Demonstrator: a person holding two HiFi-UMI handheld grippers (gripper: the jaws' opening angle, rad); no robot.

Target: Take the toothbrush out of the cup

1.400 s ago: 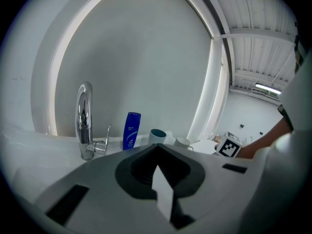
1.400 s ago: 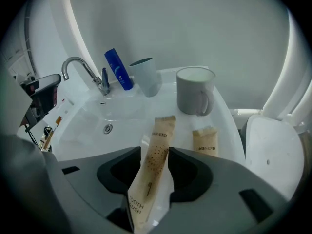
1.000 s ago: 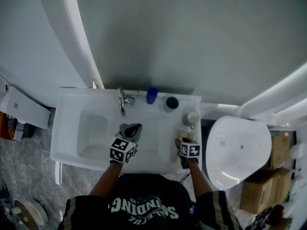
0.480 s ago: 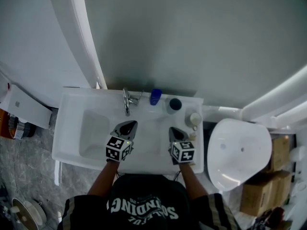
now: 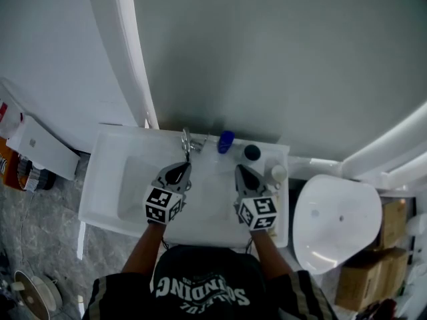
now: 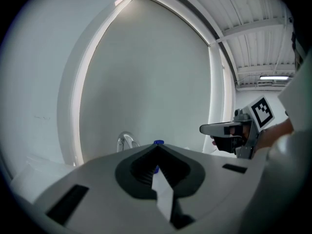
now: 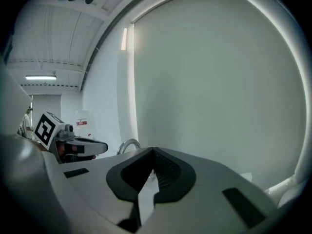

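One sink (image 5: 107, 179) mid-frame. Along its back edge: one tap (image 5: 186, 141), one blue bottle (image 5: 225, 141), one dark cup (image 5: 251, 153), one white bottle (image 5: 278, 173). Two grippers over the basin, left gripper (image 5: 179, 171) and right gripper (image 5: 241, 172), both with jaws pressed together, holding nothing. Toothbrush can't be made out.

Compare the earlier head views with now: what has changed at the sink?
The right gripper rose from the right edge of the sink and swung in beside the left gripper; it is shut and empty. The left gripper, also shut, shifted a little toward the tap. Tap, blue bottle and cup stayed put.
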